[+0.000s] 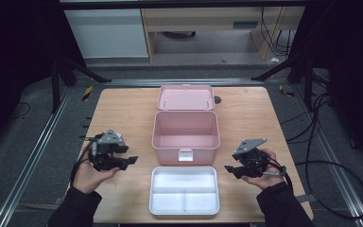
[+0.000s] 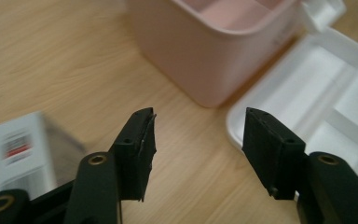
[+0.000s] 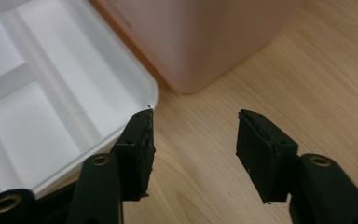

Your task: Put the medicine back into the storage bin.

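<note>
High view: a light wood-grain counter (image 1: 123, 101) with rounded corners stands on a dark grey floor (image 1: 23, 142), flanked by metal rails (image 1: 33, 156) along both sides and black stand legs (image 1: 71, 68) at the far corners. Beyond the far edge are a white cabinet (image 1: 106, 33) and a pale wooden desk (image 1: 203, 21); black cables (image 1: 321, 142) lie looped on the floor to the right.

At the counter's centre sits a pink box (image 1: 185, 137), open and empty, its lid (image 1: 185, 97) folded back toward the far edge and a white latch on its near wall. Just beside that wall, at the near edge, lies a white tray (image 1: 184, 190) divided into one long and two shorter compartments, all empty.

The left gripper (image 1: 131, 161), held in the person's hand near the left edge, points toward the tray and box. Left gripper view: its fingers (image 2: 137, 144) stand open with nothing between them, over bare wood beside a corner of the box (image 2: 214, 51) and of the tray (image 2: 307, 102).

The right gripper (image 1: 229, 169) mirrors it near the right edge. Right gripper view: its fingers (image 3: 265, 149) are likewise open and empty, above the wood at the tray's (image 3: 51, 93) rounded corner, the box (image 3: 200, 37) just beyond.
</note>
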`<state>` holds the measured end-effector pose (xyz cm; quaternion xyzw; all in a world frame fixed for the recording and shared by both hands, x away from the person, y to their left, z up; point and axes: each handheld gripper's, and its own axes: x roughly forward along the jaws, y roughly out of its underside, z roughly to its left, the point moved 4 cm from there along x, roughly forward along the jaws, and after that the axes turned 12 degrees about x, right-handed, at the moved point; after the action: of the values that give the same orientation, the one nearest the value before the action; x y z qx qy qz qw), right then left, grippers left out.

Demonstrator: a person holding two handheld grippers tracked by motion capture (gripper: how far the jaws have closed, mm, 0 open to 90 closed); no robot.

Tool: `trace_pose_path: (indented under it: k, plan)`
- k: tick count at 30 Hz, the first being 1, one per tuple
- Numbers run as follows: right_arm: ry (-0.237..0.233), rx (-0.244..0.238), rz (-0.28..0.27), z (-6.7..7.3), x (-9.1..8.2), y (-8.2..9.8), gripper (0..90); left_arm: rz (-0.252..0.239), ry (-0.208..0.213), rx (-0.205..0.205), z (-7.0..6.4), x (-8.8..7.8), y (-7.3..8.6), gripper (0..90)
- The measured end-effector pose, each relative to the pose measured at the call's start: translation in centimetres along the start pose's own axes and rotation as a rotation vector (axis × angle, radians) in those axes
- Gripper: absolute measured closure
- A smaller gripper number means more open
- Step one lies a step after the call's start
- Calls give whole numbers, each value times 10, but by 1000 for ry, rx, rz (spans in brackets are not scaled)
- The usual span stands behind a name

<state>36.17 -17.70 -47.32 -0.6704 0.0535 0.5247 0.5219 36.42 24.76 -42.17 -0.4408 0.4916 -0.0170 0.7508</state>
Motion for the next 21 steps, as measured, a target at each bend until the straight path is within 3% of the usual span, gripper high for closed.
trace_pose_path:
  k: [2,4,5,6,9,17,21]
  plan:
    - [33,71,-37,-12,-3,2,420,17,-76,-62,19,-5,11,378]
    - [47,88,-50,-16,-4,3,414,22,-87,-79,23,-5,14,361]
    - [69,120,-59,-23,-5,5,391,39,-104,-113,34,-3,23,349]
    - [69,120,-59,-23,-5,5,391,39,-104,-113,34,-3,23,342]
    - [106,165,-67,-34,-4,8,352,89,-119,-155,47,4,36,313]
    - [133,194,-55,-44,0,14,320,172,-151,-154,58,16,40,296]
    - [139,193,-47,-46,2,15,315,238,-124,-161,61,29,46,300]
